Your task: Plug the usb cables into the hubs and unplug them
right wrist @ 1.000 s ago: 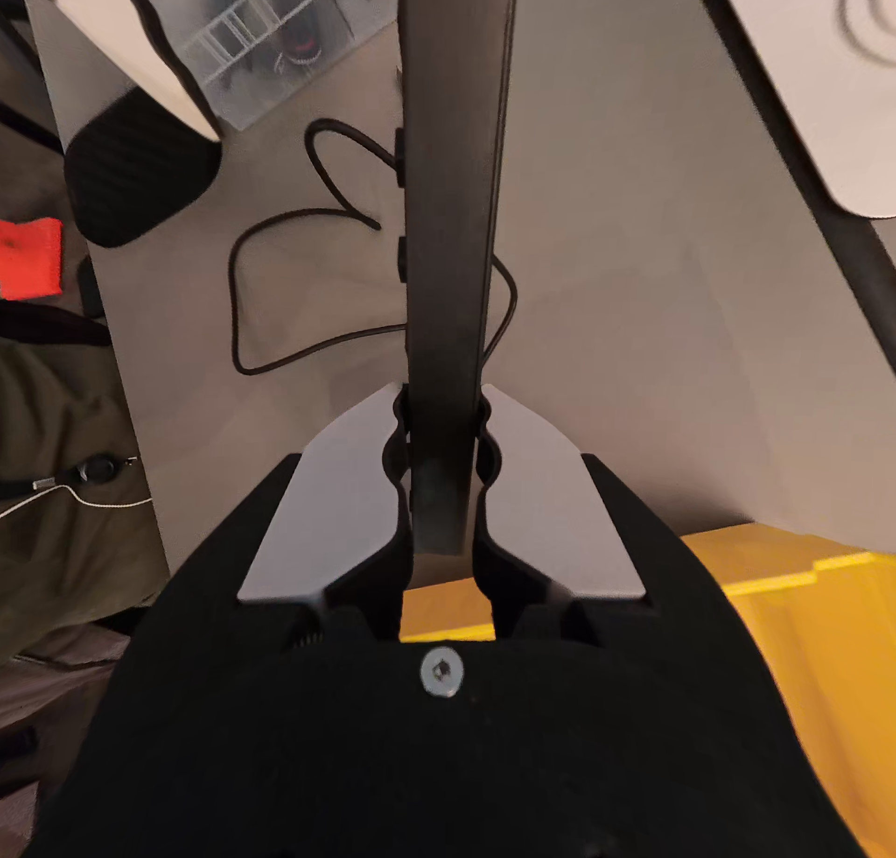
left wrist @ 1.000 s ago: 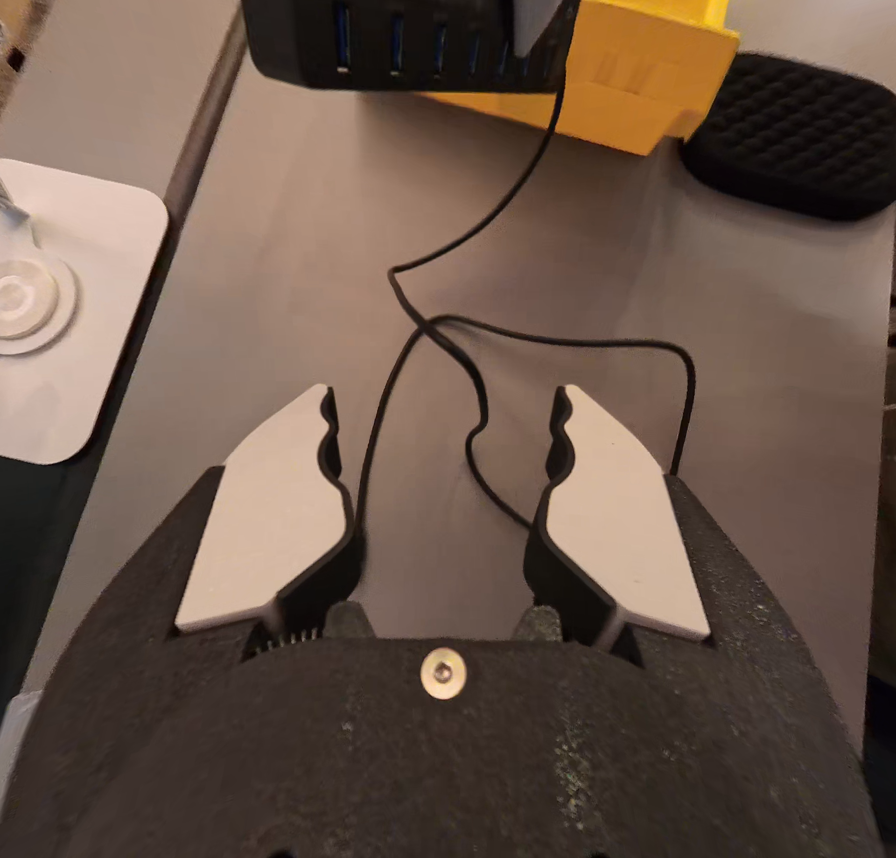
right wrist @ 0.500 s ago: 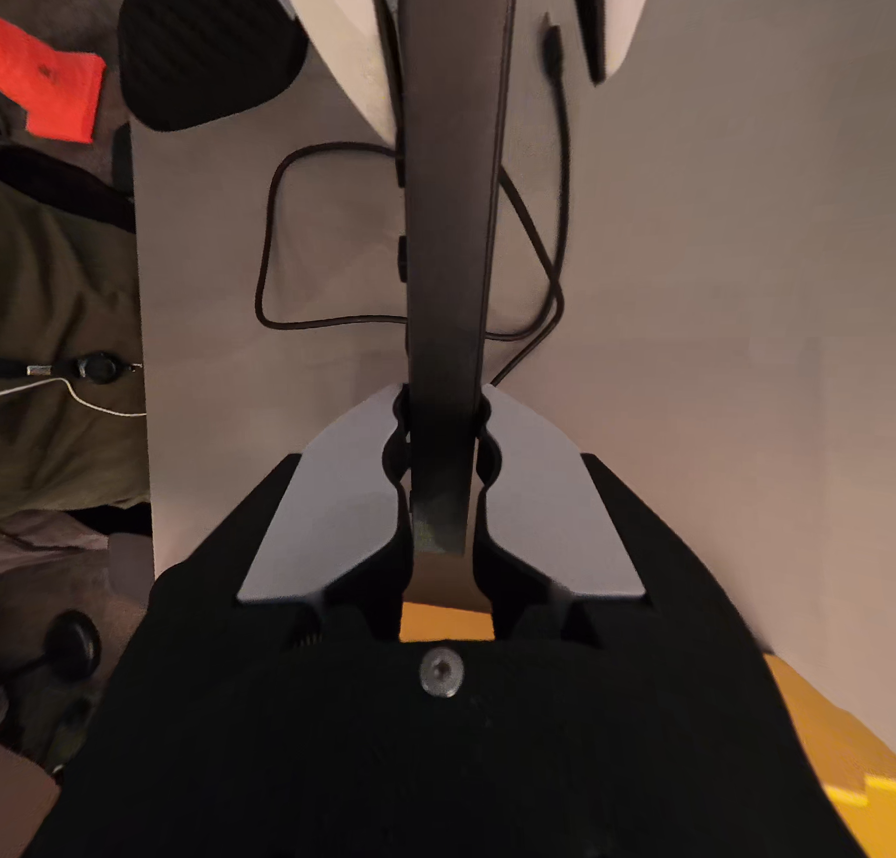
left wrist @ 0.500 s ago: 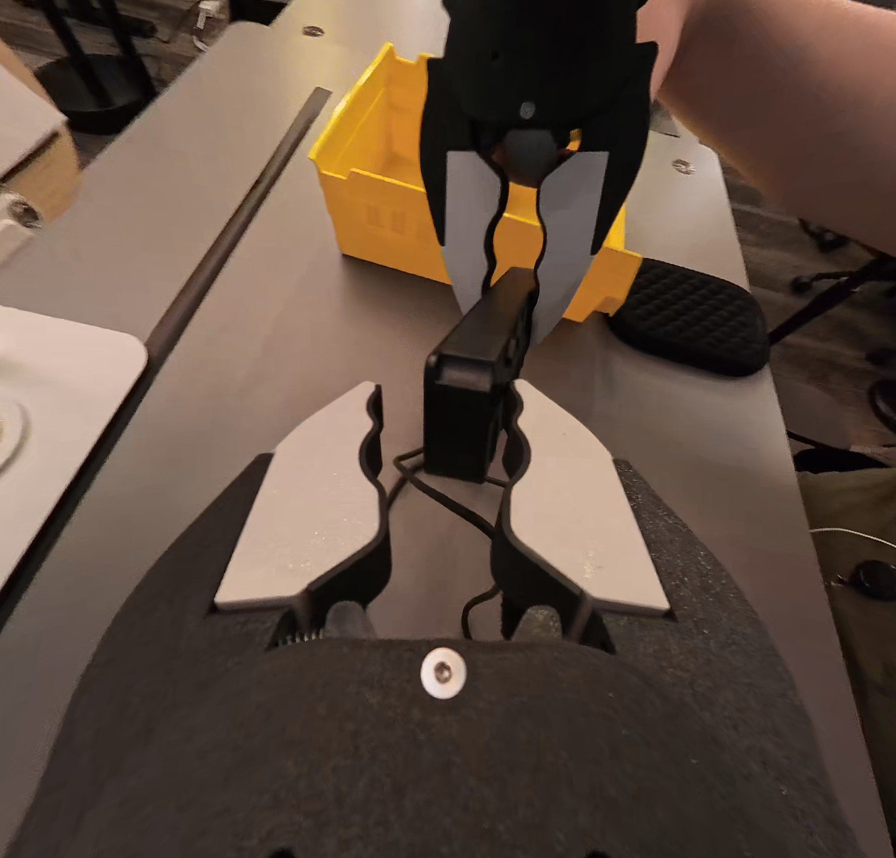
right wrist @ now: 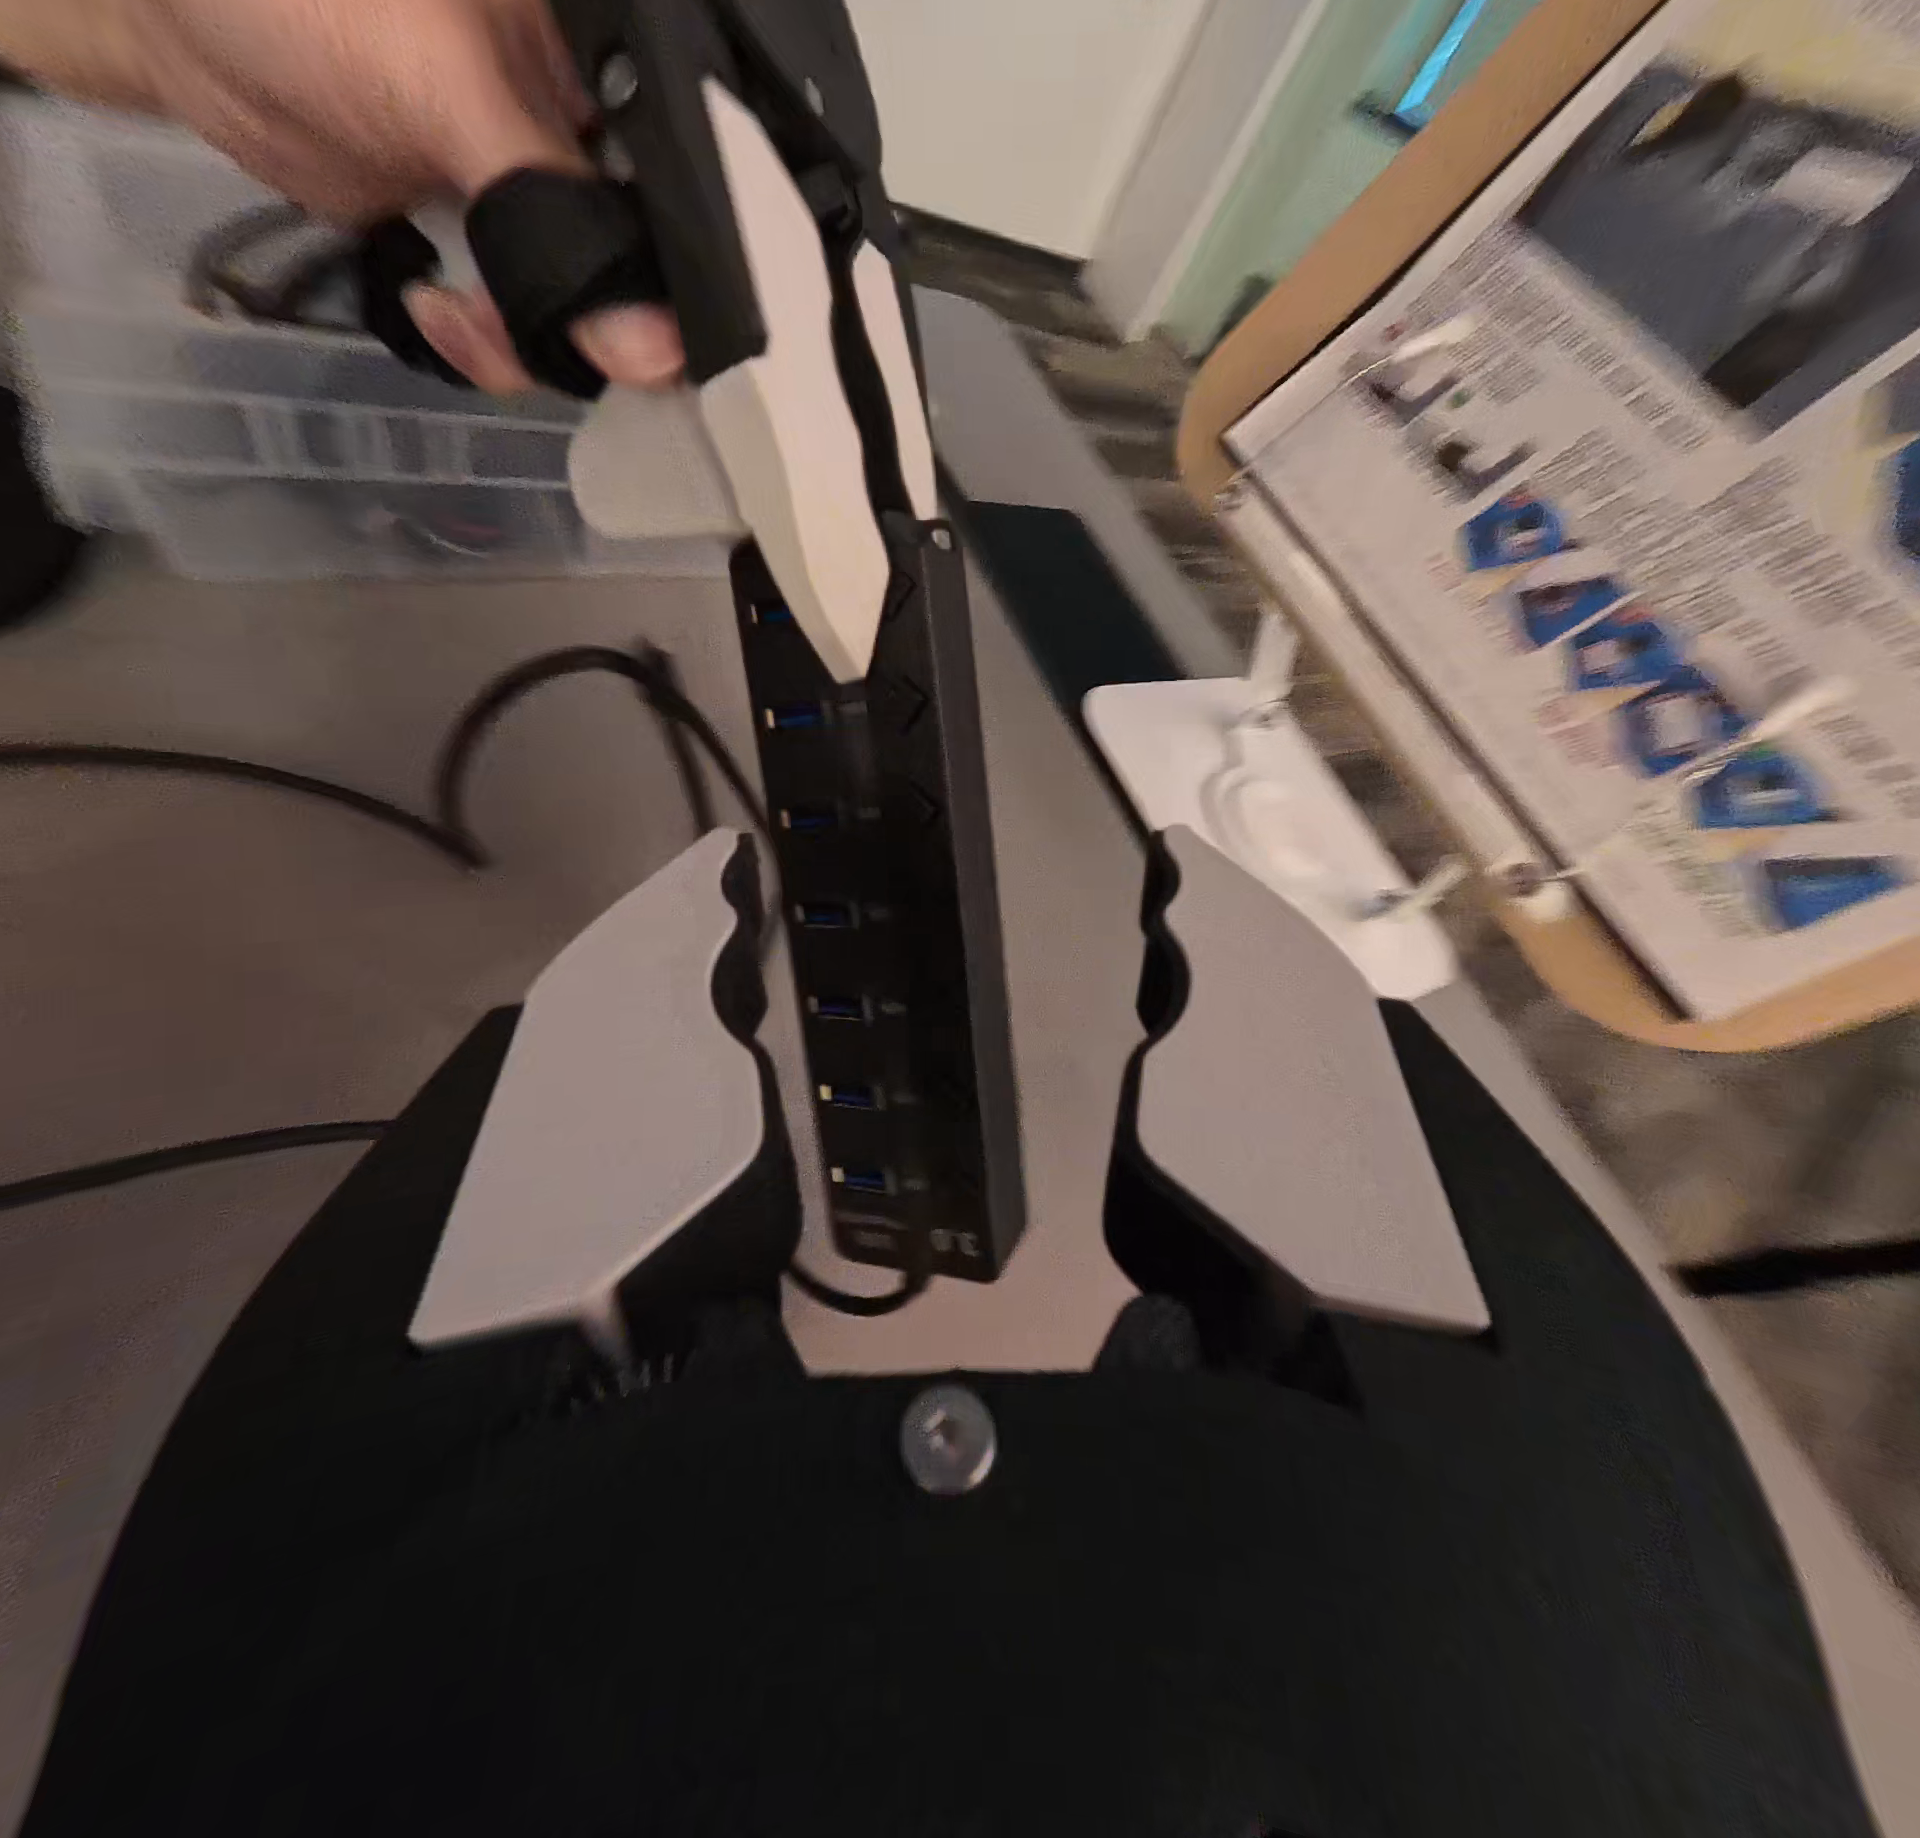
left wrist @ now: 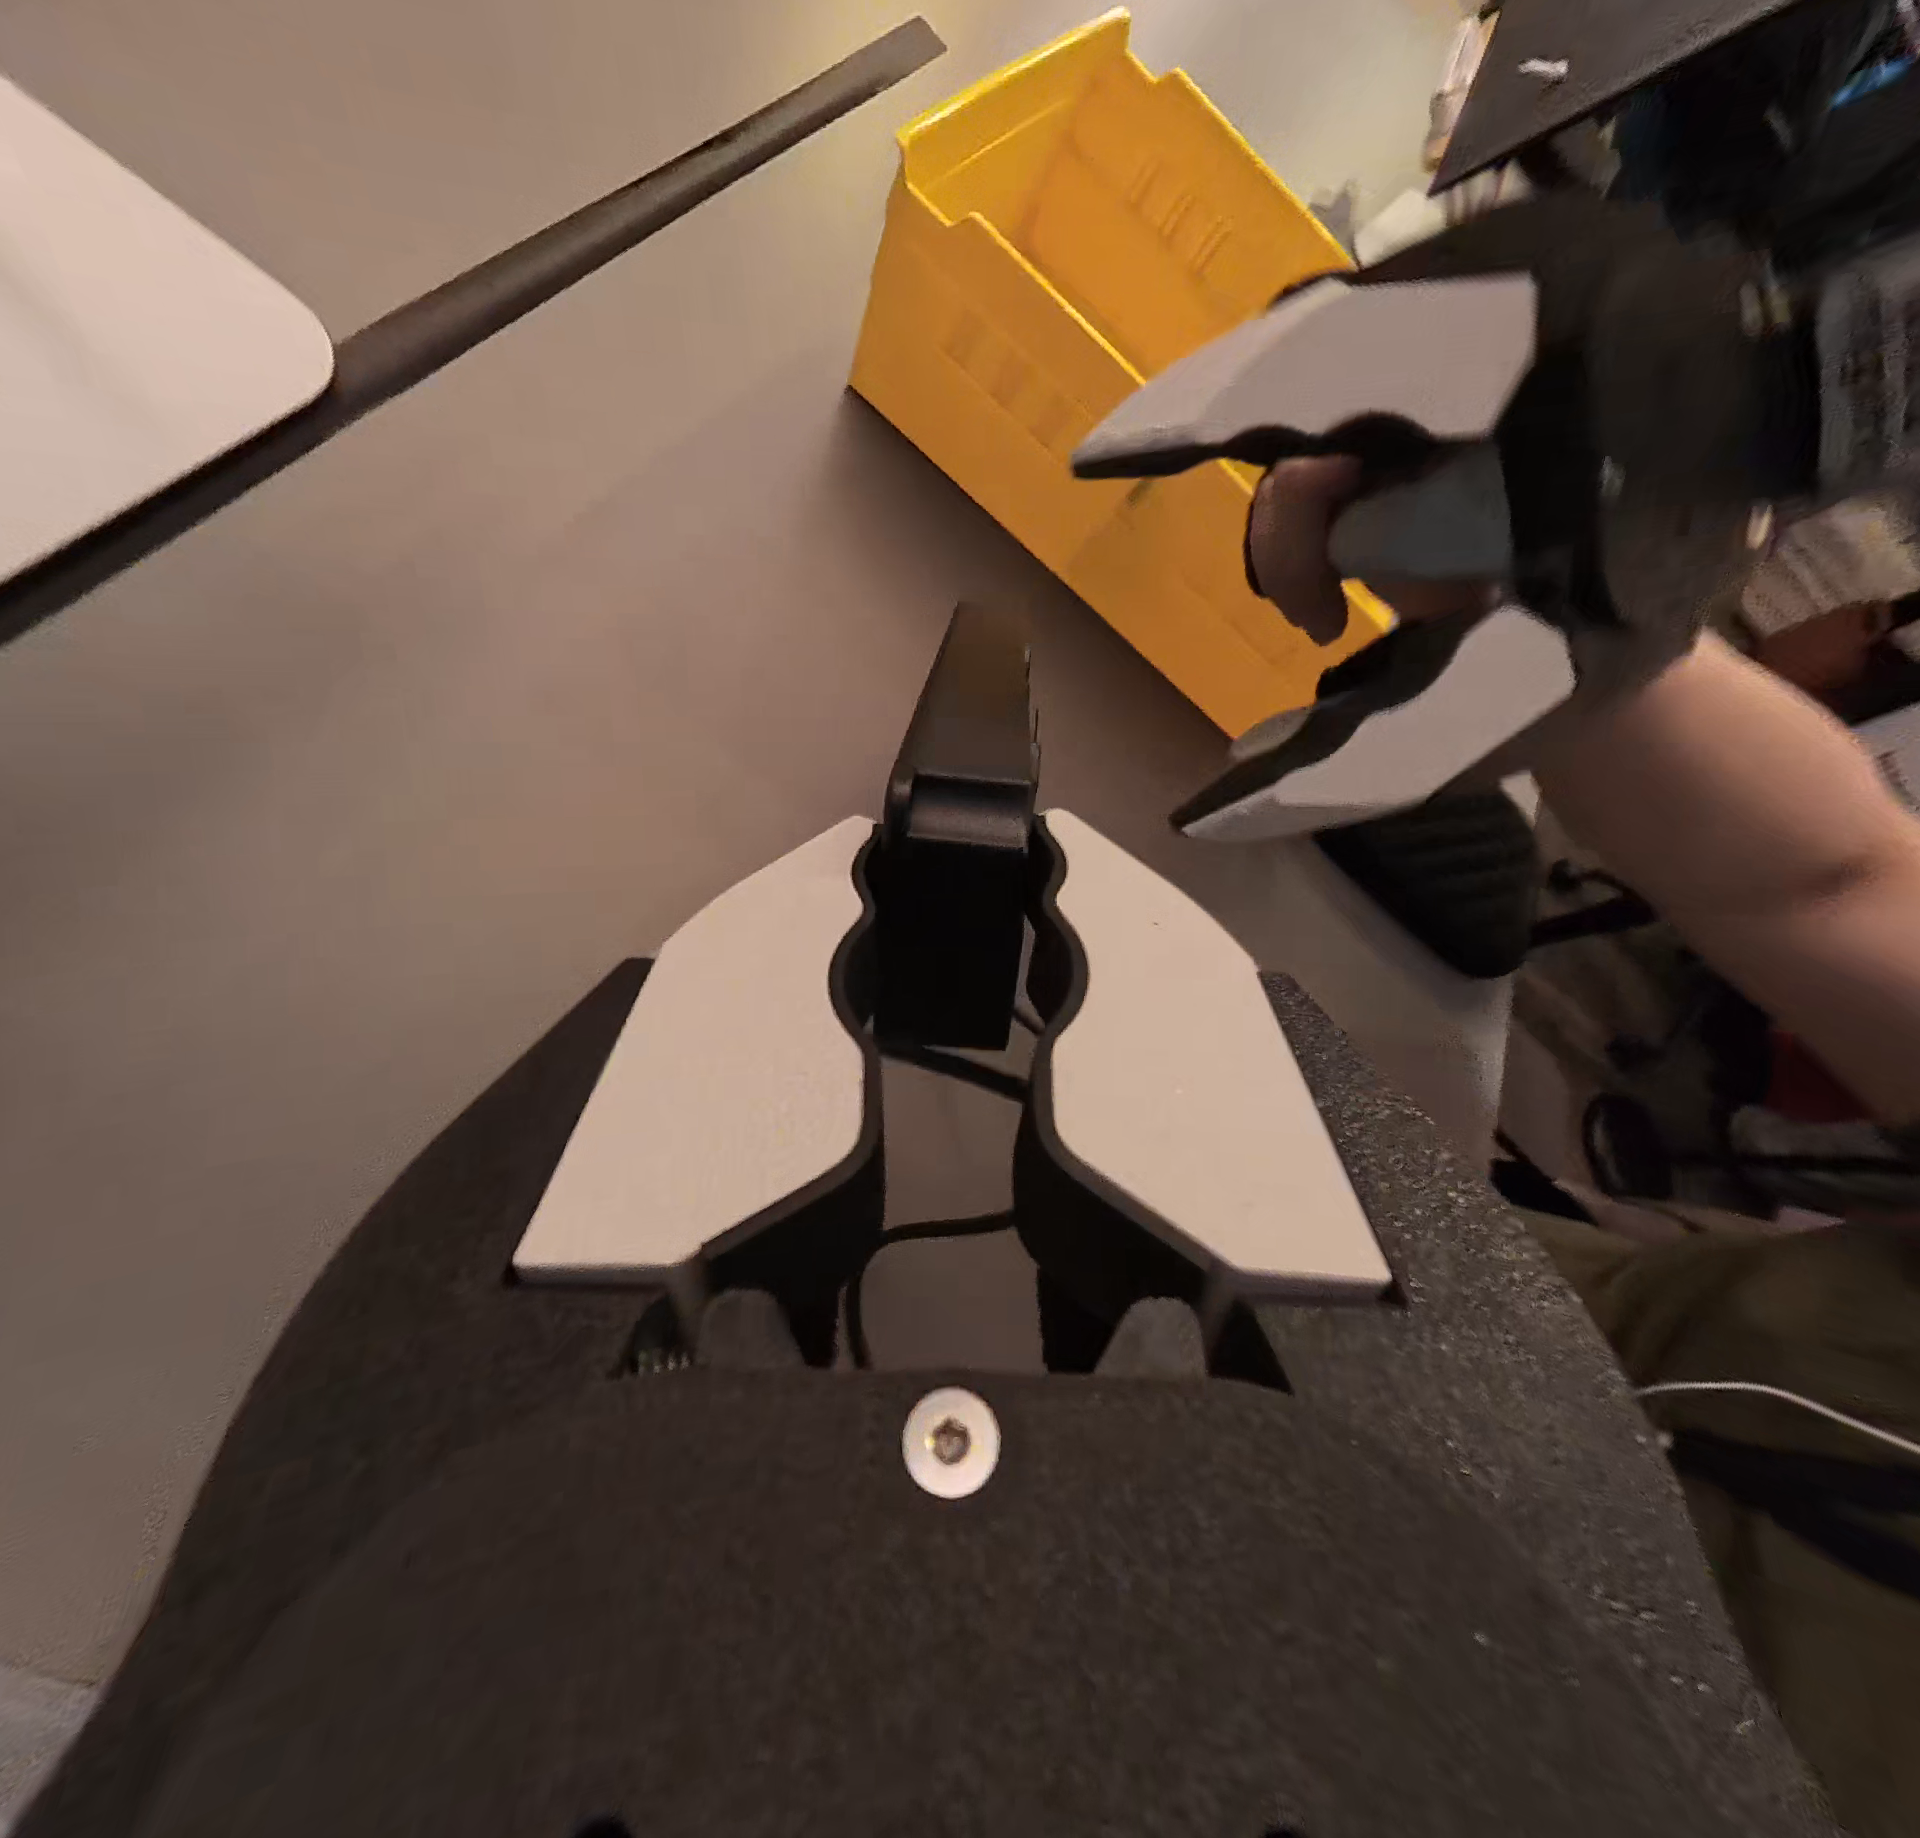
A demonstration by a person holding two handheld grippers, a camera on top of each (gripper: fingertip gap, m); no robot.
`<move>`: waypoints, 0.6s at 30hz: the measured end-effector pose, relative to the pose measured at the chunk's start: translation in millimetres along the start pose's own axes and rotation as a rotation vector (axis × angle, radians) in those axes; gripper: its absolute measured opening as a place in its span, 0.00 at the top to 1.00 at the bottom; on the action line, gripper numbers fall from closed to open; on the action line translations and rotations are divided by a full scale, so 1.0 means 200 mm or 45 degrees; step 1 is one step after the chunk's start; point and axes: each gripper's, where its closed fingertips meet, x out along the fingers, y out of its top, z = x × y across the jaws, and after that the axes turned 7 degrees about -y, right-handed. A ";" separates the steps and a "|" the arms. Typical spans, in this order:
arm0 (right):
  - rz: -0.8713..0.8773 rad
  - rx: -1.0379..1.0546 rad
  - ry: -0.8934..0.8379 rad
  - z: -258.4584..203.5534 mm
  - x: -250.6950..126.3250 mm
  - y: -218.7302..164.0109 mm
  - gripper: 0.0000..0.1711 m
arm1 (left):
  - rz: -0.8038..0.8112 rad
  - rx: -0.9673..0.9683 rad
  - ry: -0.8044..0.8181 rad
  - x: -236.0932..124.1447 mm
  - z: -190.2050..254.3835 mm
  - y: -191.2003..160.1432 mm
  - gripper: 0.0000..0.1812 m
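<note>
Left wrist view: left tool [left wrist: 954,858] clamps the hub [left wrist: 951,915] by one end; right tool [right wrist: 951,874] gapes wide, so the hub could twist when a plug pushes at 12 o'clock

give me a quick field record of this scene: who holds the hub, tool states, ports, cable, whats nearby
hub: black multi-port strip, held at one end
holder: left tool, shut on the hub
right tool: open, fingers either side of the hub, not touching
ports: blue ports in a row along one face, those visible empty
cable: black, looped on the table, plug not visible
nearby: yellow bin, black pad, white stand base
</note>
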 end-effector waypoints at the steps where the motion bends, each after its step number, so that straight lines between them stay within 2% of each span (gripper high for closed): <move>1: 0.008 -0.075 -0.070 -0.03 0.00 0.00 0.57 | 0.007 -0.037 -0.015 -0.01 0.00 0.00 0.87; 3: -0.031 -0.152 -0.152 -0.10 0.04 -0.05 0.56 | 0.012 -0.107 -0.026 -0.02 0.00 -0.01 0.87; 6: -0.102 -0.102 -0.308 -0.13 0.13 -0.13 0.56 | -0.012 -0.171 -0.016 -0.03 0.00 -0.04 0.87; 10: -0.188 0.022 -0.304 -0.20 0.21 -0.20 0.60 | 0.022 -0.230 0.022 -0.06 -0.02 -0.04 0.87; 13: -0.210 -0.045 -0.384 -0.21 0.24 -0.21 0.61 | 0.061 -0.272 0.020 -0.07 -0.03 -0.04 0.87; 14: -0.214 -0.064 -0.391 -0.21 0.25 -0.21 0.67 | 0.072 -0.276 0.016 -0.07 -0.04 -0.04 0.87; 18: -0.235 -0.035 -0.355 -0.18 0.28 -0.23 0.68 | 0.081 -0.195 -0.008 -0.07 -0.04 -0.02 0.87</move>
